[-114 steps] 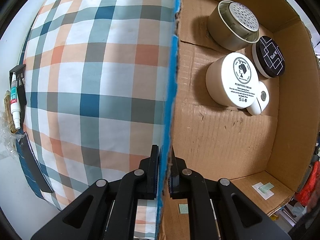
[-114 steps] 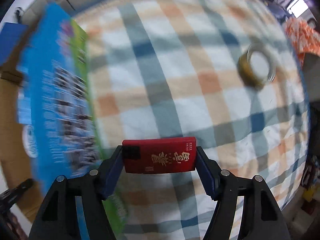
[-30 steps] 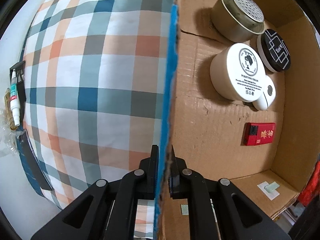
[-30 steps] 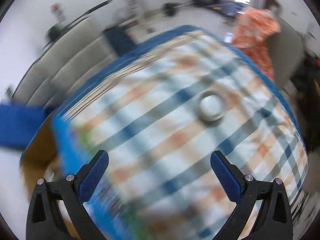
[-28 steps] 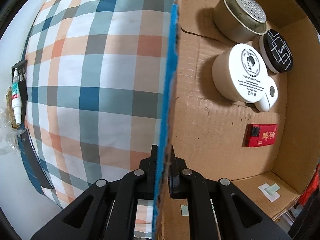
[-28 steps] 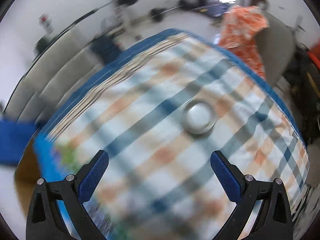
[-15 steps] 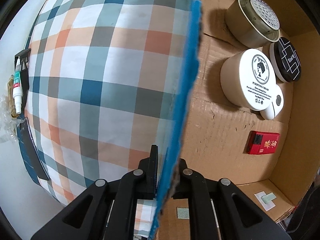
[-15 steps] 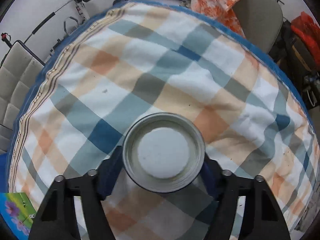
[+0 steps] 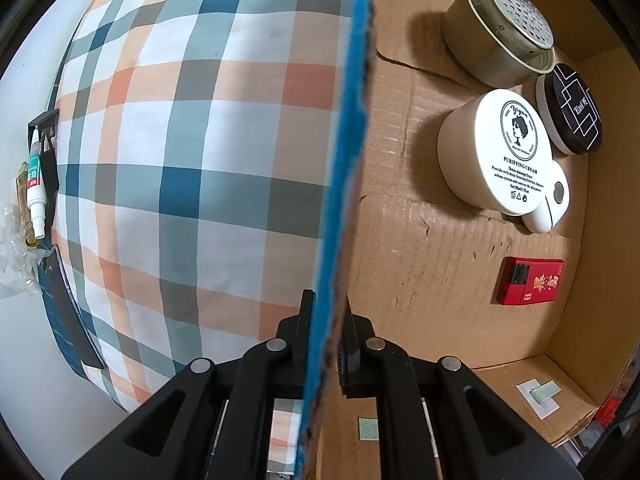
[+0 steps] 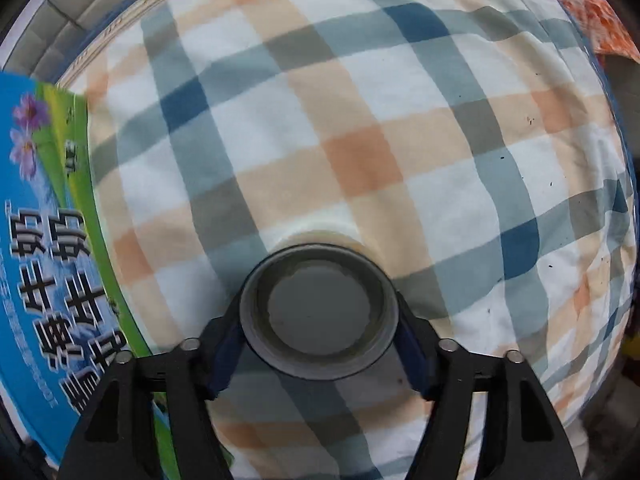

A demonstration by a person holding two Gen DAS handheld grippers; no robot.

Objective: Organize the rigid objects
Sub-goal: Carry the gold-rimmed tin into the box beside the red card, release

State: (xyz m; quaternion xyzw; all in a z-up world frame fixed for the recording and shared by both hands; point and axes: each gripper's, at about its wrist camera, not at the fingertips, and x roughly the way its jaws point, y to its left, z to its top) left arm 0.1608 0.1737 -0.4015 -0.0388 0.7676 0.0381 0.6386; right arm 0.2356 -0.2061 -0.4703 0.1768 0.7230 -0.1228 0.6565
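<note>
Right gripper [image 10: 318, 354], empty second ago, now down around round tin [image 10: 318, 312], jaws widening; next item for box. Left gripper [image 9: 326, 344] clamped on box wall [image 9: 344, 160].

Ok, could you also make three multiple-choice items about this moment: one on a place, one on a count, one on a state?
1. Where does the red box lie?
A. On the checked cloth
B. On the floor of the cardboard box
C. On top of a jar

2. How many loose things lie in the cardboard box?
A. Three
B. Five
C. Seven

3. How is the left gripper?
A. Open above the cloth
B. Shut on a tube
C. Shut on the blue-edged wall of the cardboard box

Key: 1 B, it rests on bare cardboard near one inner side; 2 B, two jars, a perforated tin, a small white piece and the red box; 3 C, the wall is pinched between its fingers.
</note>
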